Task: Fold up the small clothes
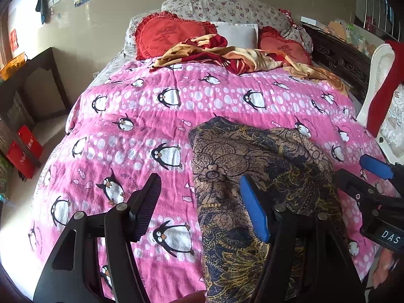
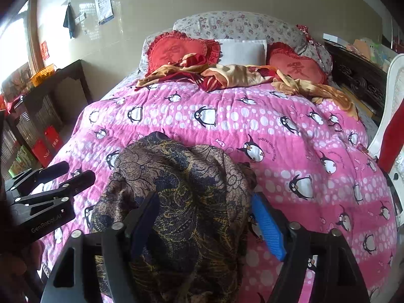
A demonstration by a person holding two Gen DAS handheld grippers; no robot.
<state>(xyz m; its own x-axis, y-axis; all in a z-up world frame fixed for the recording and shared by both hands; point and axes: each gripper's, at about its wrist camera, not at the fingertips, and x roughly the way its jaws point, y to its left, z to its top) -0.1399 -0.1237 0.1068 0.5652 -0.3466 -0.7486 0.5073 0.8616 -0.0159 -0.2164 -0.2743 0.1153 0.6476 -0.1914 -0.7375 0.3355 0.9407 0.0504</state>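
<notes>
A dark patterned garment [image 1: 252,156] with brown, navy and gold print lies bunched on the pink penguin blanket [image 1: 151,106], near the bed's front edge. In the left wrist view my left gripper [image 1: 202,207] hovers open over the garment's left edge, its blue pad above the cloth and its black pad above the blanket. In the right wrist view the garment [image 2: 176,171] heaps up under my right gripper [image 2: 205,227], whose jaws stand wide with cloth below and between them, not pinched. Each gripper shows in the other's view: right gripper [image 1: 373,174], left gripper [image 2: 63,176].
Two red heart cushions [image 1: 166,35] and a crumpled red and yellow cloth [image 1: 227,55] lie at the head of the bed. A dark side table [image 1: 32,80] and red bags [image 1: 24,151] stand on the left. A white chair [image 1: 378,80] is on the right.
</notes>
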